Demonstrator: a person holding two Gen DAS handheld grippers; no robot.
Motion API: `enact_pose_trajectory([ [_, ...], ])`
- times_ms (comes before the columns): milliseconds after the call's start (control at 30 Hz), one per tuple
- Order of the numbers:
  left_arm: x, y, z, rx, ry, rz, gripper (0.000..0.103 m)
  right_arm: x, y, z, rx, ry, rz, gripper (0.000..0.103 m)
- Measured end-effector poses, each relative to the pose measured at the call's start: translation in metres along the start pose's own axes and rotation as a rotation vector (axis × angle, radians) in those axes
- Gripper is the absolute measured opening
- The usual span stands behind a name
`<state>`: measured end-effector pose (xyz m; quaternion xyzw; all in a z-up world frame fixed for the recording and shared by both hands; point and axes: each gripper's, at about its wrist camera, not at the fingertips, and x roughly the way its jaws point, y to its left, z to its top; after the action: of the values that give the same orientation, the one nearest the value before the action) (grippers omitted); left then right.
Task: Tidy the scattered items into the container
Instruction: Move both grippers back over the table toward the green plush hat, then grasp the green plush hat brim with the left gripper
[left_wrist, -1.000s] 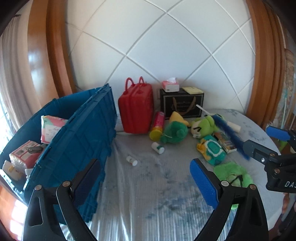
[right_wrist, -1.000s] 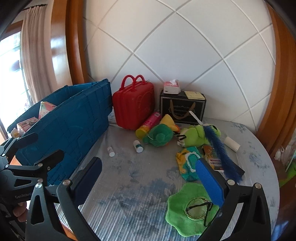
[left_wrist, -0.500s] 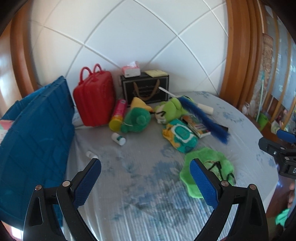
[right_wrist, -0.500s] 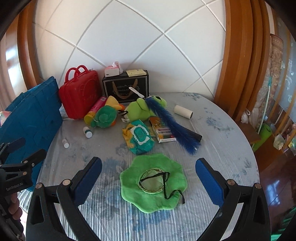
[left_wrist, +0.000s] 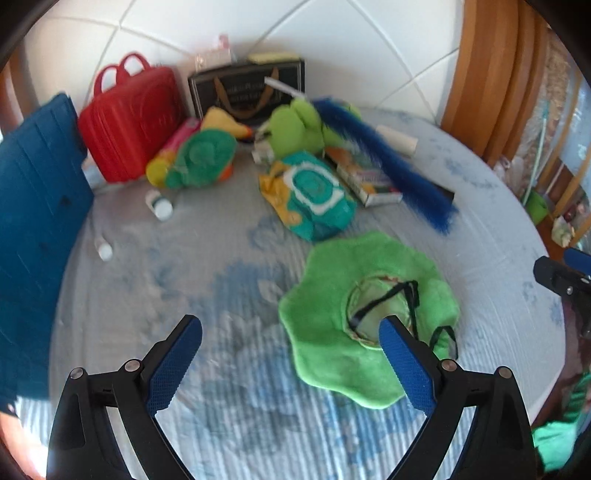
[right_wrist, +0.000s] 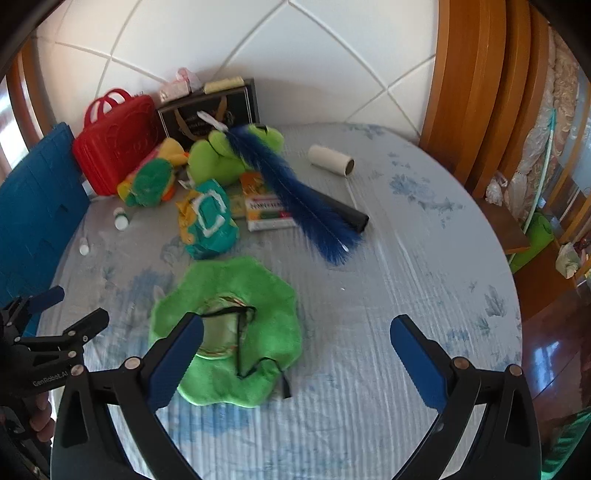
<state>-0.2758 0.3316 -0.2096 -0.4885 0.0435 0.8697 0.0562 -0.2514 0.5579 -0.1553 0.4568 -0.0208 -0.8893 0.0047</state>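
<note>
Toys, bottles and a green hat (right_wrist: 236, 325) lay scattered, unpacked; blue container (left_wrist: 33, 229) at 9 o'clock; both grippers (left_wrist: 291, 365) (right_wrist: 295, 365) gaped empty.

Bare tablecloth (right_wrist: 424, 258) at right, toy clutter (right_wrist: 207, 177) blocking rear-left

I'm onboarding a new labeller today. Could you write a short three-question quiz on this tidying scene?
1. True or false: the left gripper is holding the flat green scalloped fabric hat.
2. What lies across the green plush frog? A) fluffy blue duster B) red hard-shell case C) white roll
3. Fill in: both grippers' fingers are ____.

Key: 1 false; 2 A; 3 open.
</note>
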Motion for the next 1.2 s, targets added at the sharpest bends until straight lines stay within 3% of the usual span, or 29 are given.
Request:
enact_pose_trajectory([
  [133,0.041,-0.016,-0.013,-0.033,0.097,0.023,0.098,0.040,-0.019,-0.012,-0.016,0.089,0.035,0.103],
  [467,0.106,-0.031,-0.024,-0.085,0.175,0.035,0.098,0.103,-0.033,-0.036,-0.010,0.168,0.092,0.103],
  [633,0.117,-0.027,-0.030,-0.144,0.169,0.009,0.103,0.116,-0.032,-0.040,-0.024,0.175,0.110,0.103],
  [800,0.118,-0.032,-0.028,-0.127,0.156,0.010,0.101,0.121,-0.031,-0.041,-0.030,0.186,0.116,0.103],
  [833,0.116,-0.034,-0.027,-0.120,0.150,0.007,0.093,0.122,-0.031,-0.041,-0.030,0.185,0.115,0.103],
  [900,0.109,-0.039,-0.027,-0.098,0.136,-0.010,0.068,0.122,-0.031,-0.040,-0.031,0.180,0.112,0.103],
  [933,0.105,-0.042,-0.027,-0.091,0.132,-0.029,0.045,0.122,-0.031,-0.039,-0.031,0.178,0.111,0.103],
  [967,0.103,-0.043,-0.026,-0.089,0.132,-0.044,0.036,0.122,-0.030,-0.037,-0.030,0.178,0.111,0.103],
  [1067,0.097,-0.040,-0.025,-0.094,0.128,-0.031,0.030,0.122,-0.027,-0.034,-0.028,0.181,0.118,0.103],
  [1200,0.073,-0.022,-0.012,-0.099,0.053,0.034,0.028,0.120,-0.019,-0.027,-0.047,0.177,0.131,0.103],
])
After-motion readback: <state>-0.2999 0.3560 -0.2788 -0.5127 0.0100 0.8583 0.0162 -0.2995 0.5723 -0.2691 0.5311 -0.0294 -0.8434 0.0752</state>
